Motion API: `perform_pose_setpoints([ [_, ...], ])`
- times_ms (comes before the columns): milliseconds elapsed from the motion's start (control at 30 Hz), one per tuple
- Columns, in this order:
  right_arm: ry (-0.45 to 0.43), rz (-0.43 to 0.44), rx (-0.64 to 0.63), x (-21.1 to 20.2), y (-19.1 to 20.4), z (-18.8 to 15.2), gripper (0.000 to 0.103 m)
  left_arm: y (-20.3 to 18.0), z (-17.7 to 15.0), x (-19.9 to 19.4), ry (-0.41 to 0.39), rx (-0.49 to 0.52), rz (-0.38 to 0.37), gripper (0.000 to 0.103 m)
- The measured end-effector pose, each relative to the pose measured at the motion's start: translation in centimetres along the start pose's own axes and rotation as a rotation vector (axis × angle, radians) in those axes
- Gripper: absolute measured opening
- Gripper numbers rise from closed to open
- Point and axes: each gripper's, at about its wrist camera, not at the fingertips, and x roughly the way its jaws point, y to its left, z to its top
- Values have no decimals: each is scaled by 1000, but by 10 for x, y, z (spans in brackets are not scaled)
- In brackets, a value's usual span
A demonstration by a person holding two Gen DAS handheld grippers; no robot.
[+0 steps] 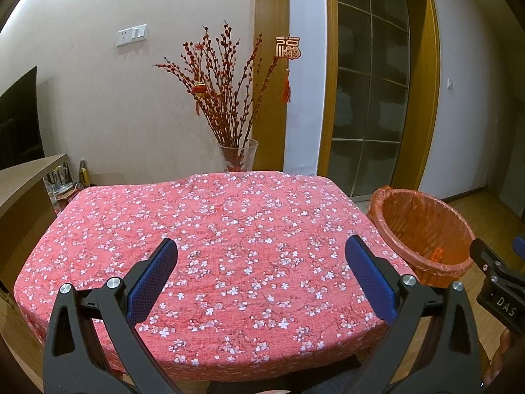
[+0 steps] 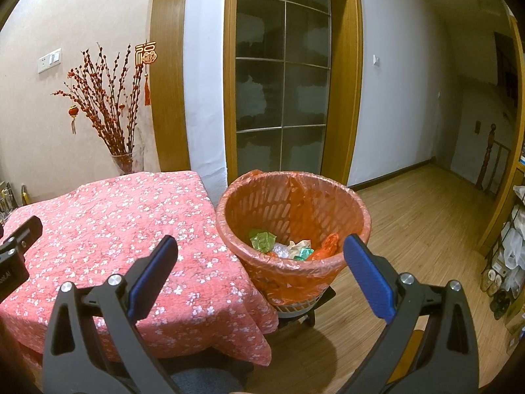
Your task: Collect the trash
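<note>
Beside the bench's (image 2: 98,223) right edge stands the wastebasket (image 2: 357,210), lined with an orange bag and holding the trash (image 2: 288,246): crumpled green, white, teal and orange wrappers lying at its bottom; on the flowered red cloth that covers the bench no loose scrap shows in either view, so the collecting looks, as far as can be judged, done or very nearly so; whatever might remain would have to lie outside what the cameras take in.

Both pairs of tongs stand spread wide and hold nothing; the left tongs (image 1: 261,275) hover over the near middle of the bench, with the wastebasket off to their right and well apart from them; the right tongs (image 2: 261,275) point past the bench corner, so that the basket's near rim sits between their blue pads (image 2: 367,275) in the right wrist view, lower than and beyond the tips, not touching them; the trash lies deeper still, inside the basket.

Behind the bench a glass vase (image 1: 238,157) of red branches stands against the wall.
</note>
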Motion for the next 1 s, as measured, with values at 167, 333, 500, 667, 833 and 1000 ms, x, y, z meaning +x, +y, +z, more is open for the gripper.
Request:
perform_pose_setpoints([
  [167, 2, 1, -1, 0, 1, 0, 99, 1, -1, 2, 5, -3, -2, 101],
  [333, 3, 2, 0, 0, 0, 0, 99, 2, -1, 2, 6, -3, -3, 101],
  [500, 5, 3, 1, 1, -1, -1, 99, 1, -1, 2, 8, -3, -4, 101],
  [667, 9, 3, 4, 4, -4, -1, 99, 0, -2, 2, 12, -3, -4, 101],
  [833, 10, 4, 5, 5, -5, -1, 99, 0, -3, 3, 13, -3, -5, 101],
  [1000, 11, 4, 6, 5, -6, -1, 99, -1, -3, 3, 14, -2, -4, 101],
])
